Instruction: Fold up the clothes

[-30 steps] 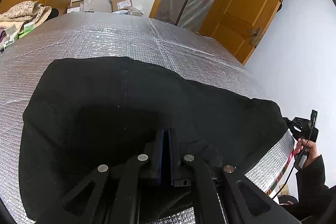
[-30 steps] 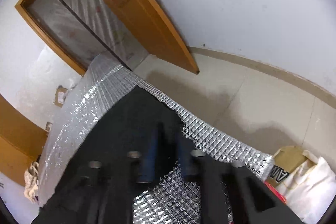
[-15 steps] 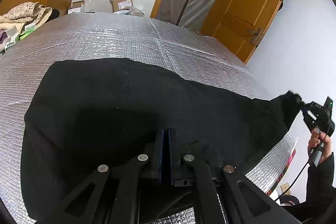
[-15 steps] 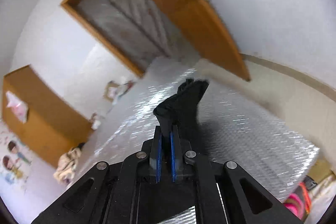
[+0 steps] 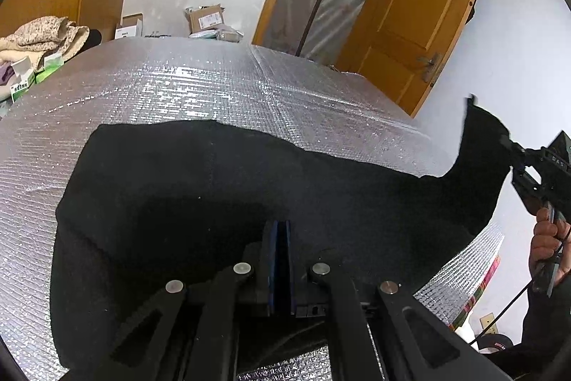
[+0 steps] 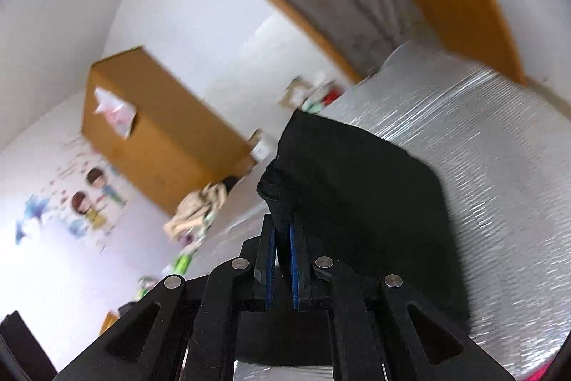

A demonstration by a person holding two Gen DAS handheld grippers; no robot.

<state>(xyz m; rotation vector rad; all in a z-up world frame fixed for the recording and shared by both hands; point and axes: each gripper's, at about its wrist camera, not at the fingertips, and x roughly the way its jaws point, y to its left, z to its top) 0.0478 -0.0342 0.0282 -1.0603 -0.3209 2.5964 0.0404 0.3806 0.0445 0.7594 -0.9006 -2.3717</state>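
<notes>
A black garment (image 5: 249, 195) lies spread on the table's silver foil cover (image 5: 214, 84). My left gripper (image 5: 279, 227) is shut low over the garment's near part, with cloth bunched around its fingers. The garment's right corner is lifted off the table, and my right gripper (image 5: 506, 140) is shut on it, held by a person's hand (image 5: 546, 238). In the right wrist view the pads of the right gripper (image 6: 282, 227) pinch a bunched edge of the black garment (image 6: 357, 202), which drapes down to the right over the foil (image 6: 499, 131). That view is motion-blurred.
An open wooden door (image 5: 421, 24) stands behind the table's far right corner. A beige pile of clothes (image 5: 39, 34) and small boxes (image 5: 23, 84) sit at the far left. Cardboard boxes (image 5: 207, 18) lie beyond the table. A wooden cabinet (image 6: 160, 138) stands against the wall.
The right gripper closed on the garment's right corner and raised it off the table edge, turning toward the room. The left gripper stayed where it was, shut.
</notes>
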